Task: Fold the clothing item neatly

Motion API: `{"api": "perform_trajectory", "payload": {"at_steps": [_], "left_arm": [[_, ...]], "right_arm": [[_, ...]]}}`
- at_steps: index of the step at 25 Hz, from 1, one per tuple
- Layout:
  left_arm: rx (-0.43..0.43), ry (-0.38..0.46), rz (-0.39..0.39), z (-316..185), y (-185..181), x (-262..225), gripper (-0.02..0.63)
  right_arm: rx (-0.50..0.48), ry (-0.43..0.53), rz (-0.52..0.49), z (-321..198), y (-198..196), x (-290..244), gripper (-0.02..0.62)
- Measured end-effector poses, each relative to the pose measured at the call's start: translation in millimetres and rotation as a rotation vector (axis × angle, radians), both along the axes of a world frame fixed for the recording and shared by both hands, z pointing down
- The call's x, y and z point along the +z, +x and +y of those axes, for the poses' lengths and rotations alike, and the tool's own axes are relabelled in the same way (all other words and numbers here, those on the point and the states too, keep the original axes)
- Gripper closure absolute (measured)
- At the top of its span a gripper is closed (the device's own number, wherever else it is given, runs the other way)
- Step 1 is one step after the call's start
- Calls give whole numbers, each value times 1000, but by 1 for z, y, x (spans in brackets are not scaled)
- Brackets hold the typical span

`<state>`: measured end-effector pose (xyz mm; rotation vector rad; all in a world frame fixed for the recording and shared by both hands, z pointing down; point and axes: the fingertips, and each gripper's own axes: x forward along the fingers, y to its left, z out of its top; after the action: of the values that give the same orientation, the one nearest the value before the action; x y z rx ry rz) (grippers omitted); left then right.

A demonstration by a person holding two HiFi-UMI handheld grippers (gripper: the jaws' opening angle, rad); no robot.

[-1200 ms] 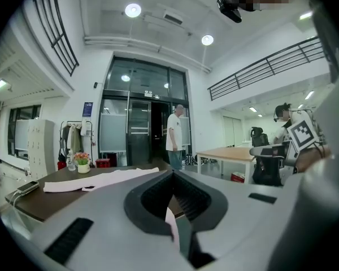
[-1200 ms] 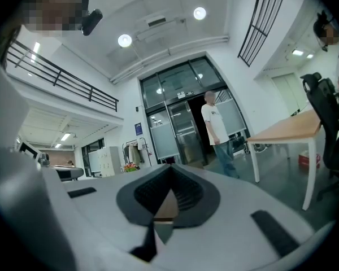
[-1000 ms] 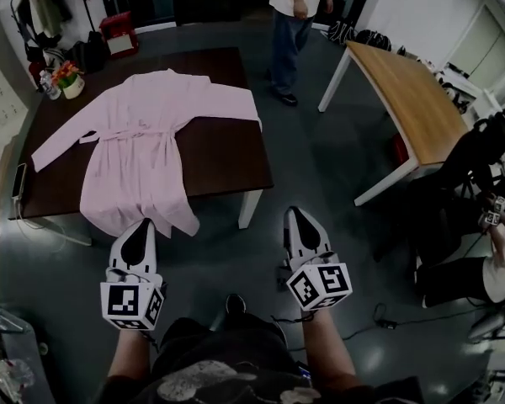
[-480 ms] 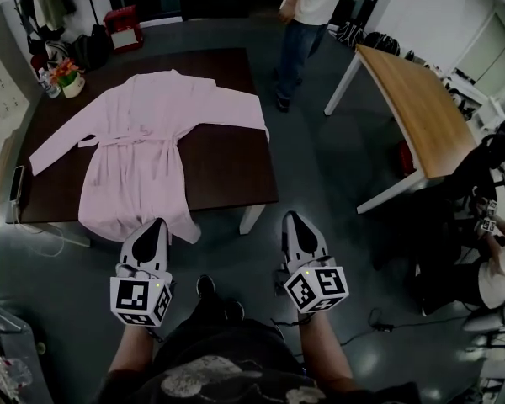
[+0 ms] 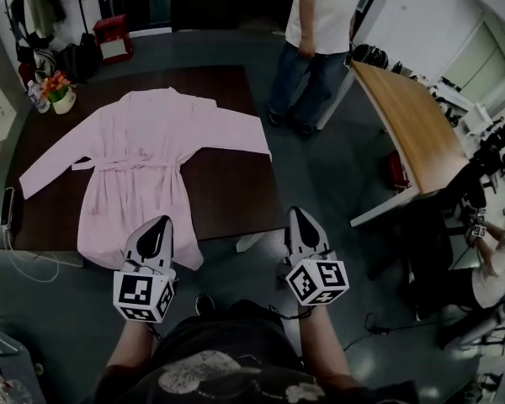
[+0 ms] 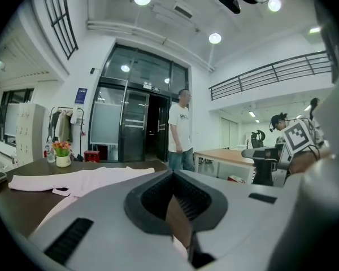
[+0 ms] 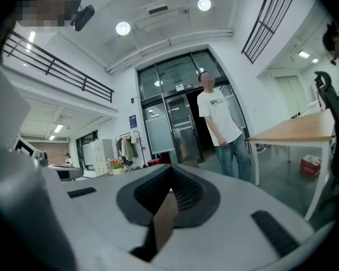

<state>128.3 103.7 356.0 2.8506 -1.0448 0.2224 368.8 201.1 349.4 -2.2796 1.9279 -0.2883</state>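
A pale pink robe (image 5: 143, 154) lies spread flat on the dark table (image 5: 227, 183), sleeves out to both sides, belt across the waist, hem hanging over the near edge. My left gripper (image 5: 161, 222) is shut and holds nothing, its tip in front of the hem's right part. Shut and empty as well, my right gripper (image 5: 297, 212) hangs off the table's near right corner, over the floor. The left gripper view looks over the shut left gripper (image 6: 172, 174) at the robe (image 6: 85, 179). Beyond the shut right gripper (image 7: 170, 171), the right gripper view shows only the room.
A person (image 5: 320, 49) stands just past the table's far right corner. A wooden table (image 5: 412, 124) runs along the right, with a seated person (image 5: 497, 268) beyond it. A flower pot (image 5: 61, 95) and a phone (image 5: 6, 207) sit at the dark table's left side.
Both grippers have moved forward toward the table's near edge, still shut. The standing person has stepped to the right and closer to the wooden table.
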Motion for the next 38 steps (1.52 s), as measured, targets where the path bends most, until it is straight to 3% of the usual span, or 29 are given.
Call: {"api": "perform_trajectory", "payload": {"at_steps": [5,11,21,26,30,38], "left_arm": [[13,-16,-9,-30,10,6,597],[-2,-61,-34,-63,43,25,597],[-72,-131,-134,-121,101,67,597],[-107,-159,-171,-147,121,86,597],[-133,-178,-191,-163,131,98,597],[-174,-249,-201,-177,143,124,597]], "right_arm": [[30,-44,20,-19,21,12,604],[24,-108,70,-52,78,38,604],[-169,-320,46,-129,154,150,603],[-237,-411,-14,-167,171,213,596],[-309,-479,-45,-188,172,257,515],[-421,-575,-90,-219,169,329,469]]}}
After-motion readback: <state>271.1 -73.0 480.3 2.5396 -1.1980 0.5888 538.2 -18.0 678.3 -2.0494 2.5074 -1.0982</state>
